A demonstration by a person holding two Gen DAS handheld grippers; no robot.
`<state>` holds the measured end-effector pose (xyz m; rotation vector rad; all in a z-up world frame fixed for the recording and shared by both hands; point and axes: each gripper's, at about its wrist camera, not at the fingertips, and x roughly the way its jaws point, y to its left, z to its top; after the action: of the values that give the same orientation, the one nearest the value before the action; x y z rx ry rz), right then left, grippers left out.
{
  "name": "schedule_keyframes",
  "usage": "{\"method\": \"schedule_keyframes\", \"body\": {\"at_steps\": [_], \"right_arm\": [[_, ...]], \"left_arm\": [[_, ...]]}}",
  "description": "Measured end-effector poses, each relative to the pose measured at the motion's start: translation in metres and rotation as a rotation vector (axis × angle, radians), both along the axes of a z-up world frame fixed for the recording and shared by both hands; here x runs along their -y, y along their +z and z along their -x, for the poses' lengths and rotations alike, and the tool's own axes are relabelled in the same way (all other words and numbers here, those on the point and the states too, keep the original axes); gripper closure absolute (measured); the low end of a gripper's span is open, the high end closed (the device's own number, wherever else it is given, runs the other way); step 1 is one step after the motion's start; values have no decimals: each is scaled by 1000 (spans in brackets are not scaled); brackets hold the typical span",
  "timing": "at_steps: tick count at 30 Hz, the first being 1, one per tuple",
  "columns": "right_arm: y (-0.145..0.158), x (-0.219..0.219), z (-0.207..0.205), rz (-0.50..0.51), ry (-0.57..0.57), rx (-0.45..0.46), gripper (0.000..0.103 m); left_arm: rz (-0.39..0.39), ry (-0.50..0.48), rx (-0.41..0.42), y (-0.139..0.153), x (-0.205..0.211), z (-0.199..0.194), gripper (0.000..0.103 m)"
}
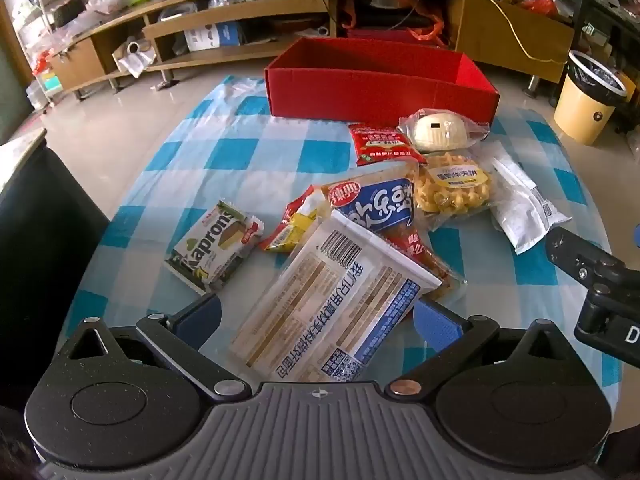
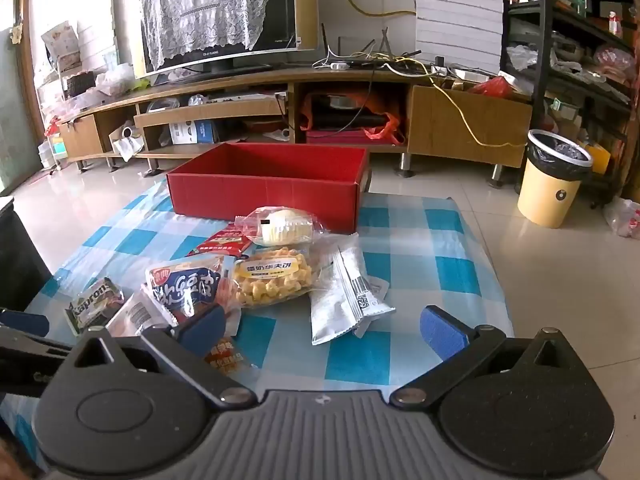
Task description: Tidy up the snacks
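An open red box [image 1: 380,80] [image 2: 264,192] stands at the far end of the blue-checked cloth [image 1: 200,152]. Several snack packets lie in front of it: a Kaprons wafer [image 1: 216,244], a red packet [image 1: 384,144], a wrapped round bun [image 1: 440,130] [image 2: 282,226], a waffle packet [image 1: 452,188] [image 2: 272,280] and a blue-labelled packet [image 1: 384,208]. My left gripper [image 1: 318,318] is open, and a large white bread packet [image 1: 332,300] lies between its fingers, untouched. My right gripper [image 2: 324,326] is open just short of a white pouch [image 2: 344,300] [image 1: 520,208].
A long wooden TV stand [image 2: 280,92] runs behind the box. A yellow bin [image 2: 552,180] [image 1: 588,100] stands on the tiled floor at the right. A dark object [image 1: 40,220] borders the cloth's left side. Shelves fill the right wall.
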<state>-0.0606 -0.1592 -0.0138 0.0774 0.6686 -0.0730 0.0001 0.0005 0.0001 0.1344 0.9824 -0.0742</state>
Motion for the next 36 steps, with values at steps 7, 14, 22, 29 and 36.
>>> {"method": "schedule_keyframes", "body": {"at_steps": [7, 14, 22, 29, 36], "right_arm": [[-2, 0, -1, -1, 2, -29, 1], [-9, -2, -7, 0, 0, -70, 1], [-11, -5, -7, 8, 10, -81, 1], [-14, -8, -9, 14, 18, -98, 1], [-17, -11, -10, 26, 27, -119, 1]], "left_arm": [[-19, 2, -8, -9, 0, 5, 0], [-36, 0, -52, -15, -2, 2, 0], [-47, 13, -55, -17, -3, 0, 0], [-43, 28, -61, -19, -6, -2, 0], [-40, 44, -59, -18, -9, -3, 0]]}}
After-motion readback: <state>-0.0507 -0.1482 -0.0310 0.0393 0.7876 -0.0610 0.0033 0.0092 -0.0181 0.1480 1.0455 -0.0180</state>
